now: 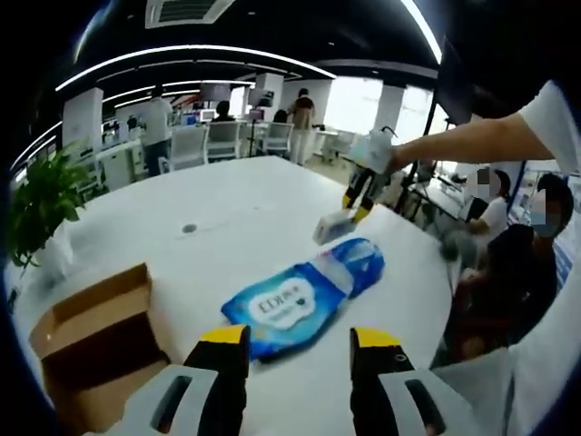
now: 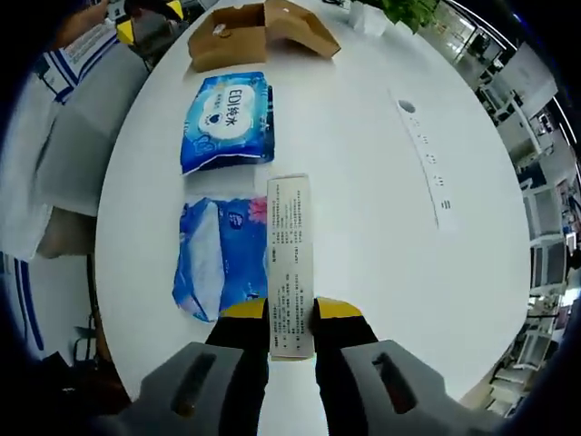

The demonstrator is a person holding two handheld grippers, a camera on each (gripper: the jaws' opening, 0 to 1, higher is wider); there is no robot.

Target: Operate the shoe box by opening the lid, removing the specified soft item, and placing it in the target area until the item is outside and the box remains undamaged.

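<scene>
The open brown shoe box (image 1: pixel 91 331) lies at the left on the white round table (image 1: pixel 227 209). A blue EDI wipes pack (image 1: pixel 289 307) rests just ahead of my open left gripper (image 1: pixel 300 350), and a second blue soft pack (image 1: pixel 361 259) lies beyond it. Farther off, my right gripper (image 1: pixel 361 193) holds a white printed packet (image 1: pixel 332 225) low over the table. In the right gripper view, the right gripper (image 2: pixel 290 313) is shut on that packet (image 2: pixel 290 259), with the blue soft pack (image 2: pixel 218 254) to its left, the EDI pack (image 2: pixel 227 118) farther on and the box (image 2: pixel 259 32) at the top.
A potted plant (image 1: pixel 41 204) stands by the table's left edge. People sit close to the table's right edge (image 1: pixel 508 263). A small round port (image 1: pixel 188 229) is set in the tabletop. Chairs and desks stand beyond the table. The left gripper (image 2: pixel 150 18) shows near the box.
</scene>
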